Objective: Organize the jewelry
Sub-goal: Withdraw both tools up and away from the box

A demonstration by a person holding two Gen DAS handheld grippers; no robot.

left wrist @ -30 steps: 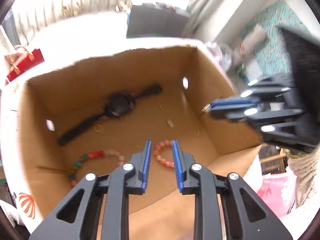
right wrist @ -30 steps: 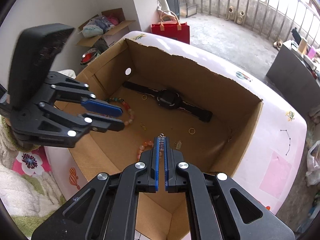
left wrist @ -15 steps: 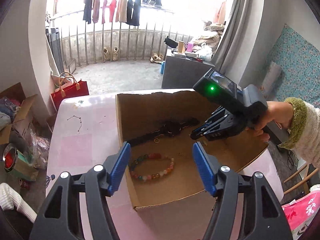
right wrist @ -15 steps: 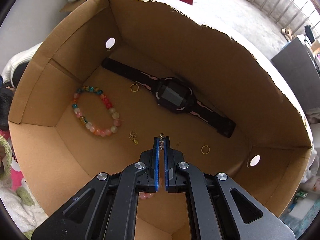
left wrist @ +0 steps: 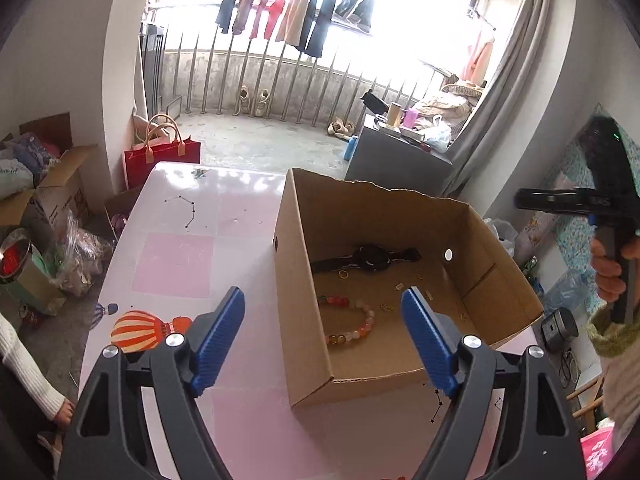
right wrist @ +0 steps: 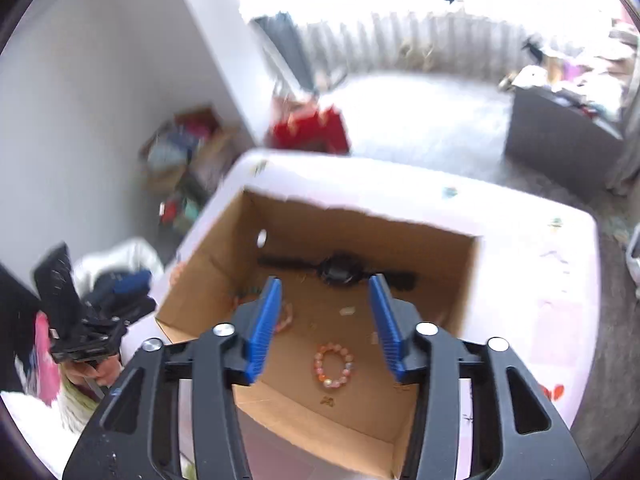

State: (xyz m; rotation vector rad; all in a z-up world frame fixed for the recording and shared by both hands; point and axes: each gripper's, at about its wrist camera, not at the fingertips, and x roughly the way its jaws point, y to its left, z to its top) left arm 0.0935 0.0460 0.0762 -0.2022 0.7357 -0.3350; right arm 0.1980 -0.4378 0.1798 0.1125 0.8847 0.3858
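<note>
Jewelry looks mostly sorted: black watch (left wrist: 370,258), two bead bracelets (right wrist: 333,365), small gold bits lie inside brown cardboard box (left wrist: 304,360) on pink desk (left wrist: 172,264). Left gripper (left wrist: 322,334) and right gripper (right wrist: 325,322) jaws spread, empty.

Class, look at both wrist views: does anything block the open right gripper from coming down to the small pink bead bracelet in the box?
Nothing visible does. The right gripper hangs open above the cardboard box, and the pink bead bracelet lies uncovered on the box floor, apart from the black watch.

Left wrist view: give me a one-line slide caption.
Open left gripper above pink table, facing cardboard box holding black watch and beaded bracelet.
</note>
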